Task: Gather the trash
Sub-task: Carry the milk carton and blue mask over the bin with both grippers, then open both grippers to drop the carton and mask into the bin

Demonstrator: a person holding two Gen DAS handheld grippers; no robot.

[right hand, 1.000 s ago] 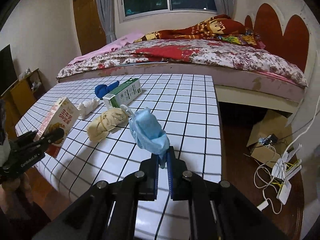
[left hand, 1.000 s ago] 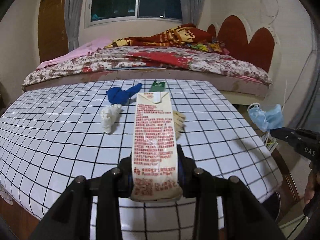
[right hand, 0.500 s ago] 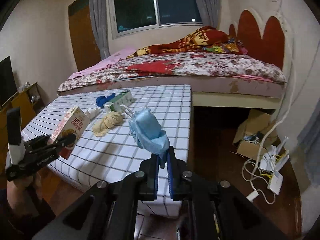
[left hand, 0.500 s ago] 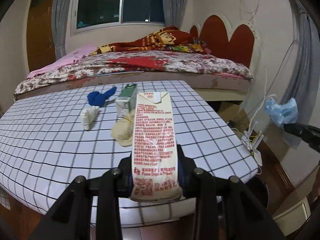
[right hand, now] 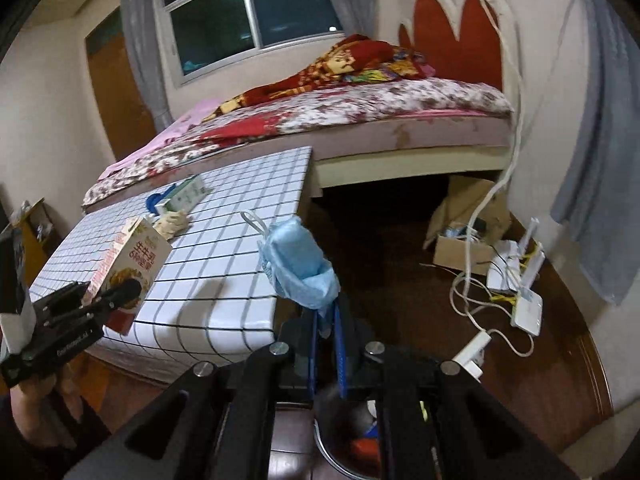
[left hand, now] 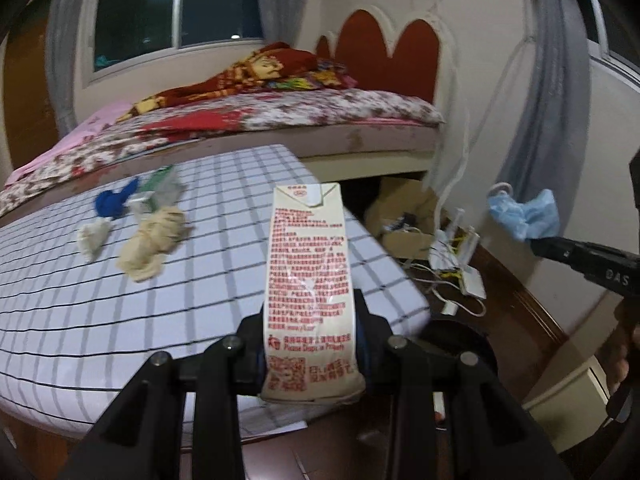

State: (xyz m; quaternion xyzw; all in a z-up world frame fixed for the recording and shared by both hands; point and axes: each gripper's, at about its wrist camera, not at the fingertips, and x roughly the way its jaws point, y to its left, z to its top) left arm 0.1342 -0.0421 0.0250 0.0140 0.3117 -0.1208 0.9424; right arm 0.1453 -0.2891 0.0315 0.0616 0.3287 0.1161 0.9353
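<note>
Left gripper [left hand: 312,344] clamped on upright carton [left hand: 310,280]; right gripper [right hand: 327,320] pinching blue mask [right hand: 298,262]; table [left hand: 200,280] at 9 o'clock

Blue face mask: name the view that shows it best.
Right wrist view: the blue face mask sits centred, close and sharp, pinched in the right gripper. The left wrist view shows it small and slightly blurred at the right edge.

Black two-finger left claw [left hand: 311,344], silver screws, blue pads, white lettering on right claw [right hand: 327,322]
</note>
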